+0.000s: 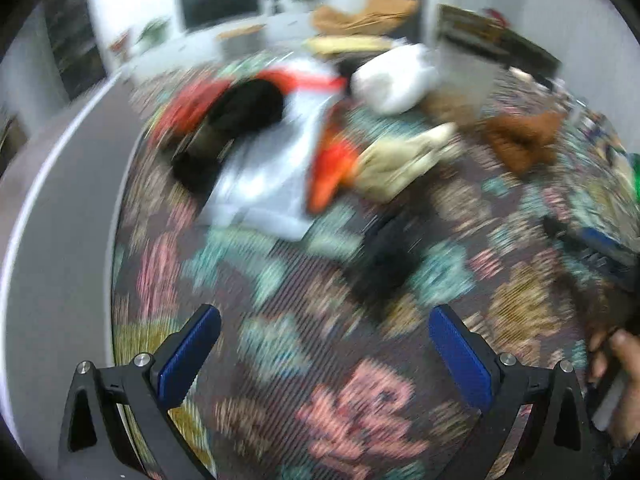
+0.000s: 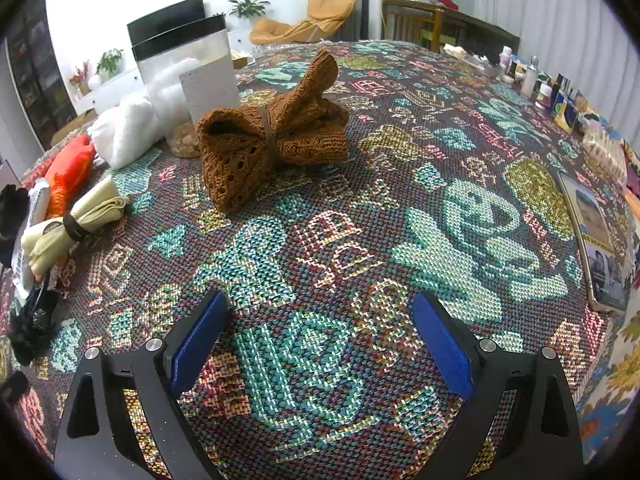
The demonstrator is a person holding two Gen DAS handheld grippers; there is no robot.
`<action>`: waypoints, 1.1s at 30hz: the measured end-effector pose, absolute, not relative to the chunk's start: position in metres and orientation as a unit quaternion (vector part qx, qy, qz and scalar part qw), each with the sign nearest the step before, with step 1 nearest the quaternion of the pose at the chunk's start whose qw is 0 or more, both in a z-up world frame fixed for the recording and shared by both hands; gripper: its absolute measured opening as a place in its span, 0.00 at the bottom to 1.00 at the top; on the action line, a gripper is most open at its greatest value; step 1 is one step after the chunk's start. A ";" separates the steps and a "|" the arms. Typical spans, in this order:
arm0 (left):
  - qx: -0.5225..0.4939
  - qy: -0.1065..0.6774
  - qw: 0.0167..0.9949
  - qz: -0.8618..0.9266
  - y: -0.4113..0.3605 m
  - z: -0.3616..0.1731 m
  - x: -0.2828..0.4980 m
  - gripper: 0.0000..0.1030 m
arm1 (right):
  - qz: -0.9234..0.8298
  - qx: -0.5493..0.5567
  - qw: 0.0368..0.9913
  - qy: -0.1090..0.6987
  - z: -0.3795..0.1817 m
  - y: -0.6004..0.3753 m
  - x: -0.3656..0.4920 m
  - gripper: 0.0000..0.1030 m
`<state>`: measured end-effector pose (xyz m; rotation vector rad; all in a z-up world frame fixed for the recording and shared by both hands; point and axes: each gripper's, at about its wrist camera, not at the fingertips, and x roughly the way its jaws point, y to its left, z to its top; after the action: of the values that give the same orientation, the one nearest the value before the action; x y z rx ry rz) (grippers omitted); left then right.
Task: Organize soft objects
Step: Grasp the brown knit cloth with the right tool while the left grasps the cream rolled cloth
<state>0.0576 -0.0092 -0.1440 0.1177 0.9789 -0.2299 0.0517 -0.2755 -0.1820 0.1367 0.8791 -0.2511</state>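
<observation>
A patterned woven cloth (image 2: 400,184) carries a brown knitted bundle (image 2: 268,136).

Bare tablecloth (image 2: 320,248) lies open up to the brown knit bundle (image 2: 272,136).

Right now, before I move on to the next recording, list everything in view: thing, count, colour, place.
Knitted bundle: one, brown, tied with a band, centre of the table.
Cloth roll: one, cream, banded, left edge.
Soft item: one, orange, behind the cloth roll.
Stuffing bag: one, white, left of the container.
Container: one, clear with black lid, behind the knitted bundle.
Black item: one, near left; too dark to identify.
Book: one, lying flat, right edge.
Bottles and jars: several, mixed colours, far right.
Tablecloth: one, multicoloured woven pattern.
Left gripper: blue pads, open, empty; view blurred.
Right gripper: blue pads, open, empty, above tablecloth.
Hand: one, right edge of left view.
</observation>
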 end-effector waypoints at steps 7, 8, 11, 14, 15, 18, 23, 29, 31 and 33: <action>0.181 0.439 0.860 -0.186 -0.086 -0.120 0.132 1.00 | -0.092 0.093 0.897 0.422 -0.180 -0.286 0.054 0.93; 0.194 0.442 0.854 -0.192 -0.091 -0.122 0.140 1.00 | -0.071 0.089 0.895 0.432 -0.178 -0.286 0.060 0.93; 0.244 0.448 0.835 -0.206 -0.114 -0.136 0.159 1.00 | -0.027 0.048 0.899 0.434 -0.165 -0.287 0.087 0.92; 0.255 0.465 0.823 -0.205 -0.119 -0.148 0.168 1.00 | -0.042 0.011 0.893 0.448 -0.162 -0.306 0.137 0.91; 0.250 0.471 0.822 -0.202 -0.119 -0.150 0.172 1.00 | -0.049 0.023 0.890 0.453 -0.161 -0.322 0.156 0.89; 0.215 0.483 0.824 -0.203 -0.112 -0.151 0.176 1.00 | -0.114 0.056 0.884 0.451 -0.149 -0.364 0.182 0.90; 0.214 0.503 0.810 -0.213 -0.114 -0.155 0.184 0.50 | -0.070 0.128 0.878 0.456 -0.137 -0.400 0.171 0.91; 0.157 0.504 0.822 -0.216 -0.105 -0.151 0.188 0.34 | 0.032 0.388 0.793 0.469 -0.159 -0.431 0.166 0.91; 0.116 0.496 0.834 -0.212 -0.095 -0.142 0.186 0.33 | 0.084 0.480 0.738 0.466 -0.171 -0.419 0.178 0.91; 0.088 0.488 0.843 -0.208 -0.089 -0.134 0.184 0.33 | 0.081 0.504 0.721 0.469 -0.179 -0.408 0.198 0.91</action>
<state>0.1839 -0.0889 -0.1335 0.1861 1.0295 -0.4387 0.1984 -0.4082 -0.1787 1.1127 1.0356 0.1795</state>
